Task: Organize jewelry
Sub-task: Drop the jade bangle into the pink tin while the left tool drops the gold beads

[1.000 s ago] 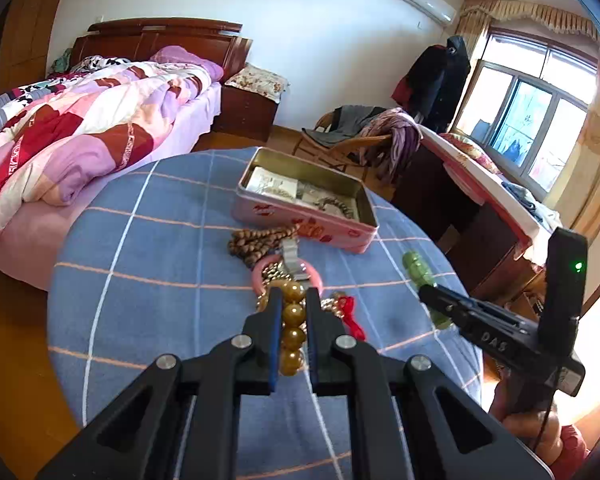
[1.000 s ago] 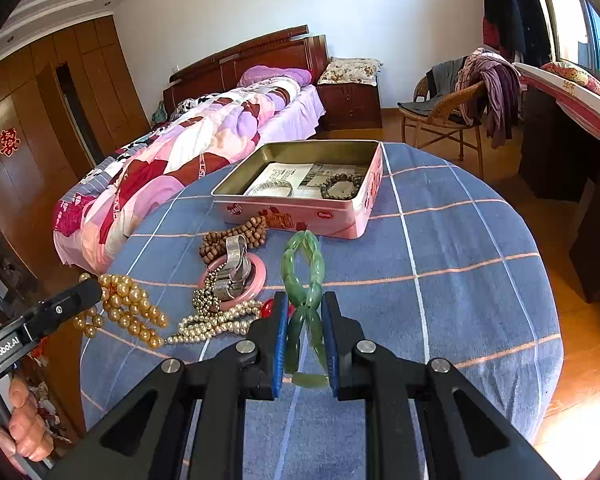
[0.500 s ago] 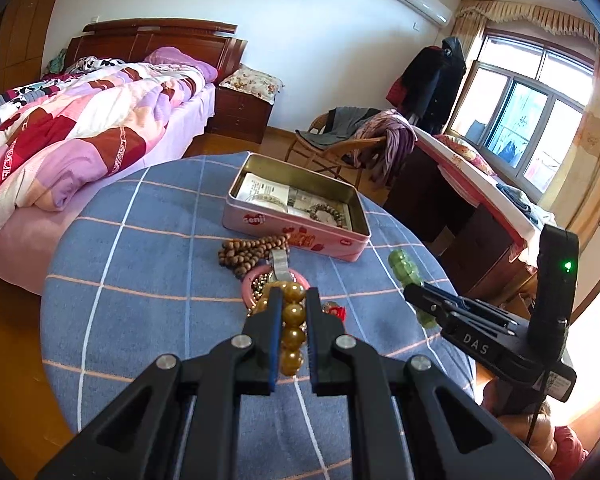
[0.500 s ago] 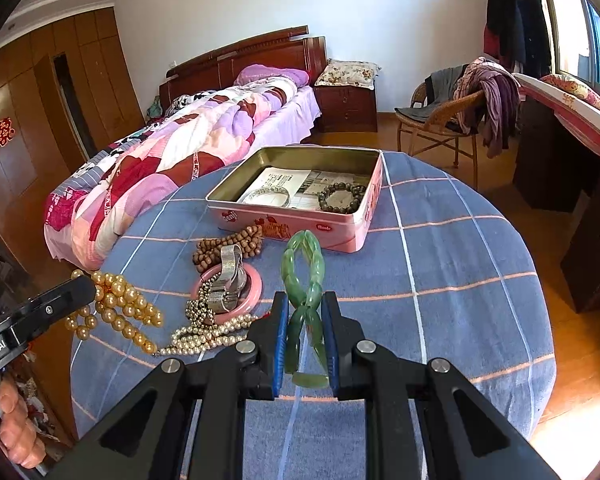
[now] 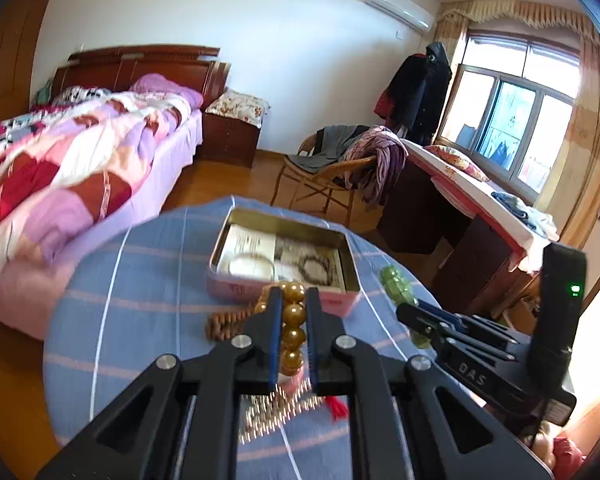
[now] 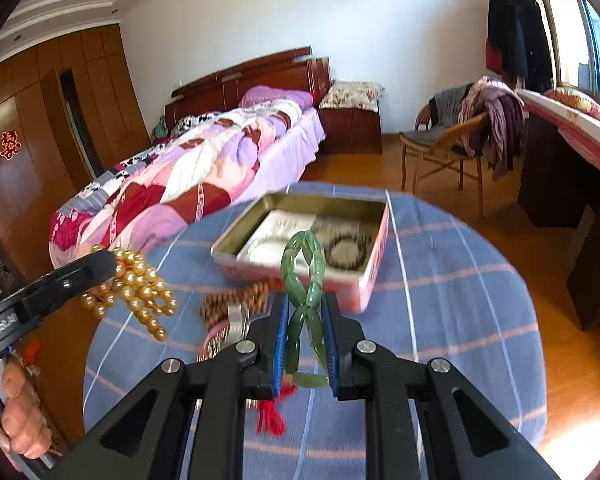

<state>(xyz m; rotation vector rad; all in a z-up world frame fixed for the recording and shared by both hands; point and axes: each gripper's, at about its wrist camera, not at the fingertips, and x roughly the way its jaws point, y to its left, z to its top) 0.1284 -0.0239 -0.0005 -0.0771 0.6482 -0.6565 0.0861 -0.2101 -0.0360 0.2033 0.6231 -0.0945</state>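
My left gripper [image 5: 293, 308] is shut on a golden bead necklace [image 5: 293, 322], held above the blue checked table; its loops hang in the right wrist view [image 6: 138, 288]. My right gripper [image 6: 305, 312] is shut on a green jade bracelet [image 6: 303, 276], also raised; it shows in the left wrist view [image 5: 398, 286]. An open pink tin box [image 5: 260, 286] [image 6: 364, 292] stands beyond both, holding papers, a pale bangle and a dark bead bracelet [image 6: 348, 252].
On the table [image 5: 140, 280] near the tin lie a brown wooden bead string [image 6: 240, 300], a pink bangle with a metal clasp [image 6: 236, 320], small pearl strands [image 5: 276, 412] and a red tassel [image 6: 274, 412]. A bed [image 5: 60, 176] stands left, a wicker chair [image 5: 328, 176] behind.
Both grippers have risen off the table with their jewelry and moved toward the tin box. The golden necklace now hangs free in the air.
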